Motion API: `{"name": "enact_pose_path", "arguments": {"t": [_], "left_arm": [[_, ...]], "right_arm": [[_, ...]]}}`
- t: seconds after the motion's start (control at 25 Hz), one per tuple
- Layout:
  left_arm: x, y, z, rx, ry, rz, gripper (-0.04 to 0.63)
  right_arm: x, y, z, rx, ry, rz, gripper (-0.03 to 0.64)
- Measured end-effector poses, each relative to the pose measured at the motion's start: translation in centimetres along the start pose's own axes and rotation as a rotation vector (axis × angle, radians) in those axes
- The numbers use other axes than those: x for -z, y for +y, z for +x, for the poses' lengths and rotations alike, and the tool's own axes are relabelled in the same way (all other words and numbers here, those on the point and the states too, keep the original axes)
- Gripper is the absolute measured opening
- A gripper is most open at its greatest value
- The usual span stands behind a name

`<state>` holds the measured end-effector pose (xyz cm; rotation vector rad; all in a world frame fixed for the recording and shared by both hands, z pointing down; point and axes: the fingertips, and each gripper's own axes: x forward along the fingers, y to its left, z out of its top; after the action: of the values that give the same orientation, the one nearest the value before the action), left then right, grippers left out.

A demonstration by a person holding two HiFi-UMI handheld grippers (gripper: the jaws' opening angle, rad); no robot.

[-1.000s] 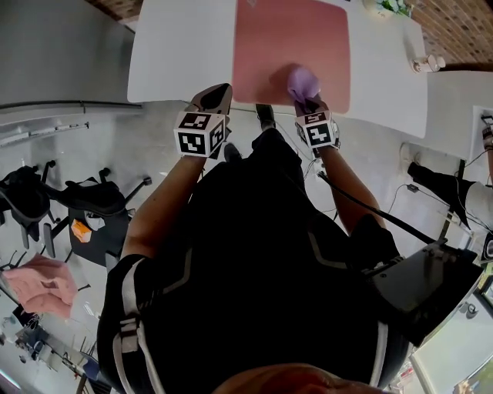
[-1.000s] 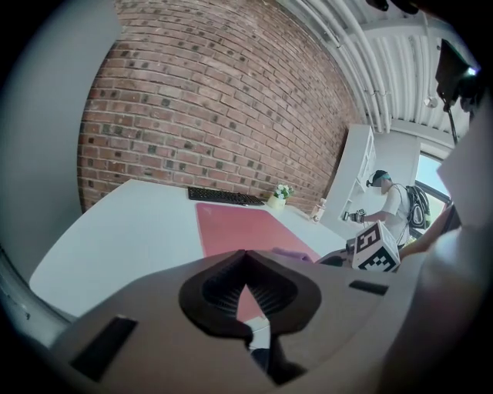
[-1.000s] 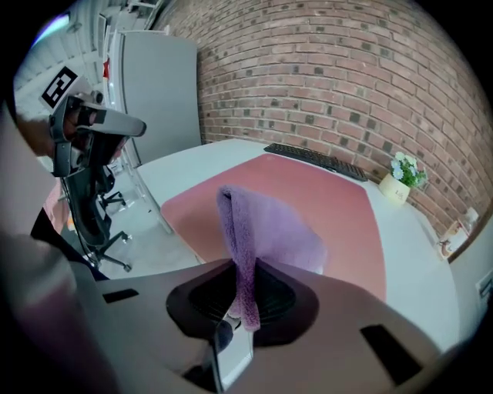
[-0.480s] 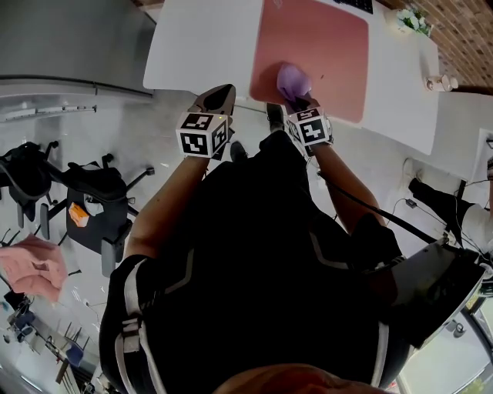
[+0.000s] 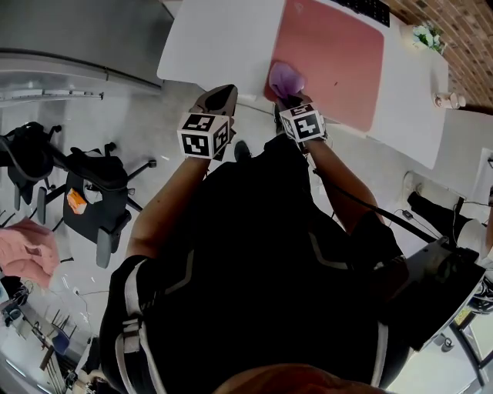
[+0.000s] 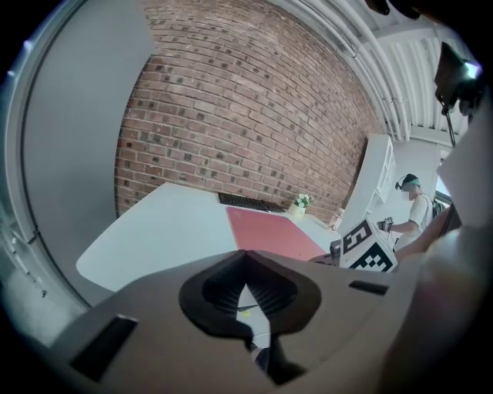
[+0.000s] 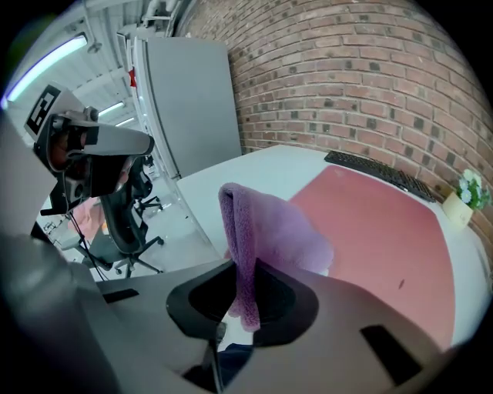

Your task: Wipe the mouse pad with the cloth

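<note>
Currently, item by item.

- **Cloth:** purple and folded, pinched in your right gripper, whose jaws are clamped on its fold.
- **Position:** it lies at the near left corner of the pink mouse pad. A second ago it sat midway along the near edge, so your stroke has run leftward.
- **Contact:** probably touching the pad, though the head view is too small to confirm.
- **Left gripper:** jaws together, holding nothing, idle by the near edge of the white desk.
- **Reading:** the near strip looks covered, while the area toward the keyboard likely remains.

In the head view the top edge cuts off the far end of the mouse pad and most of the keyboard. I see the cloth covering its near corner.
</note>
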<state>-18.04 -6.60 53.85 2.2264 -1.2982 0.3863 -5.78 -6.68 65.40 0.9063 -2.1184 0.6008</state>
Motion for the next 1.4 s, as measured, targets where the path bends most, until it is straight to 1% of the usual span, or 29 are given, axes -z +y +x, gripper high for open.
{"name": "enact_pose_path", "arguments": {"t": [0.12, 0.28, 0.44, 0.56, 0.8, 1.0, 1.16, 1.4], "left_arm": [[-0.1, 0.2, -0.2, -0.003, -0.002, -0.002, 0.003], [-0.7, 0.0, -0.3, 0.014, -0.013, 0.009, 0.003], [-1.5, 0.0, -0.3, 0.04, -0.029, 0.015, 0.003], [-2.4, -0.1, 0.1, 0.057, -0.038, 0.023, 0.003], [-4.4, -3.0, 3.8, 0.12, -0.036, 0.035, 0.003], [-5.8, -7.1, 7.8, 0.182, -0.015, 0.063, 0.003], [-6.6, -9.8, 10.5, 0.215, -0.006, 0.089, 0.003], [-7.7, -12.3, 14.4, 0.197, 0.013, 0.123, 0.003]], "right_arm": [[-0.8, 1.2, 0.6, -0.022, 0.001, -0.017, 0.058], [-1.8, 2.7, 1.2, -0.058, -0.011, -0.003, 0.058], [-3.9, 3.1, 0.4, -0.091, -0.08, 0.064, 0.058], [-5.6, 1.8, -1.5, -0.081, -0.146, 0.124, 0.058], [-5.5, -7.0, -7.9, 0.061, -0.256, 0.278, 0.058], [-2.5, -15.8, -14.1, 0.22, -0.306, 0.39, 0.058], [0.9, -21.7, -17.6, 0.336, -0.305, 0.451, 0.058], [5.1, -28.3, -19.4, 0.415, -0.236, 0.447, 0.058]]}}
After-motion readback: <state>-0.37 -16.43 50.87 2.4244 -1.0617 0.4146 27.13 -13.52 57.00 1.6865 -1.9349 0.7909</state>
